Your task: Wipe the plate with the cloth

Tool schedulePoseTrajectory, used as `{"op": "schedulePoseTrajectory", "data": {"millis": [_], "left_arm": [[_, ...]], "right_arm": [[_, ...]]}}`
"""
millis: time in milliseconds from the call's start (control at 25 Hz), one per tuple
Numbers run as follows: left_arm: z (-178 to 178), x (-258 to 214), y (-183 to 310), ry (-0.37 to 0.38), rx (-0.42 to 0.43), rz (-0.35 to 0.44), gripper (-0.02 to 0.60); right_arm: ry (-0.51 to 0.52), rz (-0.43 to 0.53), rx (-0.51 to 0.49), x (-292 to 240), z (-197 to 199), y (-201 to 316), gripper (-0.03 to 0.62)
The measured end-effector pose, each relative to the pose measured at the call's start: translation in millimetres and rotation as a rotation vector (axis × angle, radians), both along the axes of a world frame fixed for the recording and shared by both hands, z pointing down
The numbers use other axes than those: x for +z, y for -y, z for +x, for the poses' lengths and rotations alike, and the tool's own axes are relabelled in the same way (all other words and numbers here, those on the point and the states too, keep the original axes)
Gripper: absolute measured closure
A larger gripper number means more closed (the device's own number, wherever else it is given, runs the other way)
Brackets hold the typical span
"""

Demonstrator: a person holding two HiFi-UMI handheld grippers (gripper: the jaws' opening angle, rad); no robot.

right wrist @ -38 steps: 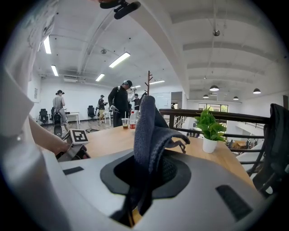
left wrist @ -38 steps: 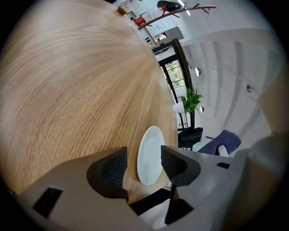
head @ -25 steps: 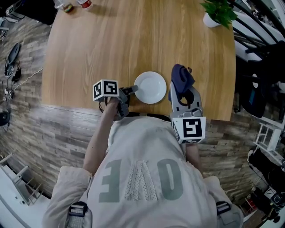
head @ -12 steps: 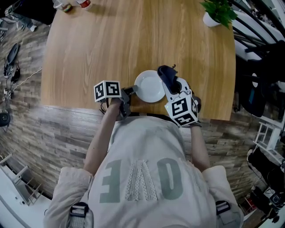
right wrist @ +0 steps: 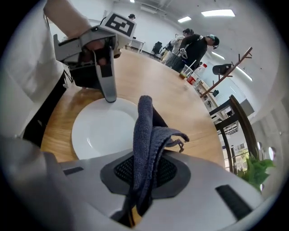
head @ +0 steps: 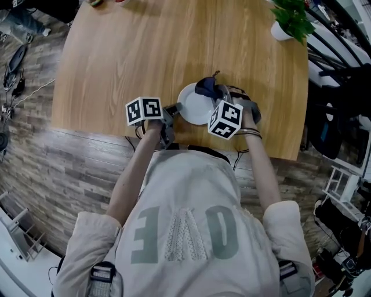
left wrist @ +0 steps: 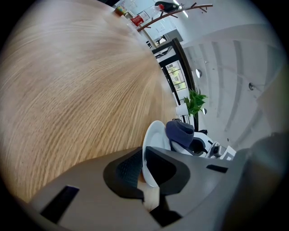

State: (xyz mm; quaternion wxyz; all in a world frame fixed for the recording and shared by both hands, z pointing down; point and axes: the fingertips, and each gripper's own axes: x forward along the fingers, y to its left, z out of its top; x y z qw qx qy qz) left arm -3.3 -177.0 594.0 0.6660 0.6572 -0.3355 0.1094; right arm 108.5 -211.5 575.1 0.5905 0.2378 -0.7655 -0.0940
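A white plate (head: 194,107) lies near the front edge of the wooden table (head: 145,52). My left gripper (head: 174,109) is at its left rim; the jaws have just been closing and now pinch that rim (left wrist: 151,153) between the pads. My right gripper (head: 215,96) hangs over the plate's right side, shut on a dark blue cloth (head: 207,87). In the right gripper view the cloth (right wrist: 146,135) stands bunched up out of the jaws above the plate (right wrist: 101,131), with the left gripper's finger (right wrist: 108,88) on the far rim. Whether the cloth touches the plate is unclear.
A potted plant (head: 290,20) stands at the table's far right corner and small bottles (head: 95,3) at the far left. The table's front edge (head: 174,142) runs just below the plate. People (right wrist: 192,45) stand beyond the table's far end.
My right gripper has come down and leftward from beside the plate to over its right side, rolling as it went, the cloth still in it. The left gripper stayed at the plate's left rim.
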Motion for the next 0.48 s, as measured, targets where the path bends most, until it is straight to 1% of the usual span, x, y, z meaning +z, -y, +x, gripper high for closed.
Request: {"op": "schedulePoseTrajectory", "data": {"millis": [240, 360, 480], "left_arm": [[-3.7, -0.9, 2.3, -0.003, -0.033, 0.012, 0.551], [-4.9, -1.2, 2.6, 0.005, -0.049, 0.022, 0.551], [-3.6, -1.6, 3.9, 0.003, -0.052, 0.02, 0.551]], "right_arm": [[-0.04, 0.009, 0.006, 6.2, -3.4, 4.3, 0.537], [-0.064, 0.011, -0.016, 5.7, -4.5, -3.8, 0.537], [-0.086, -0.007, -0.043, 6.7, -3.1, -17.9, 0.537]]}}
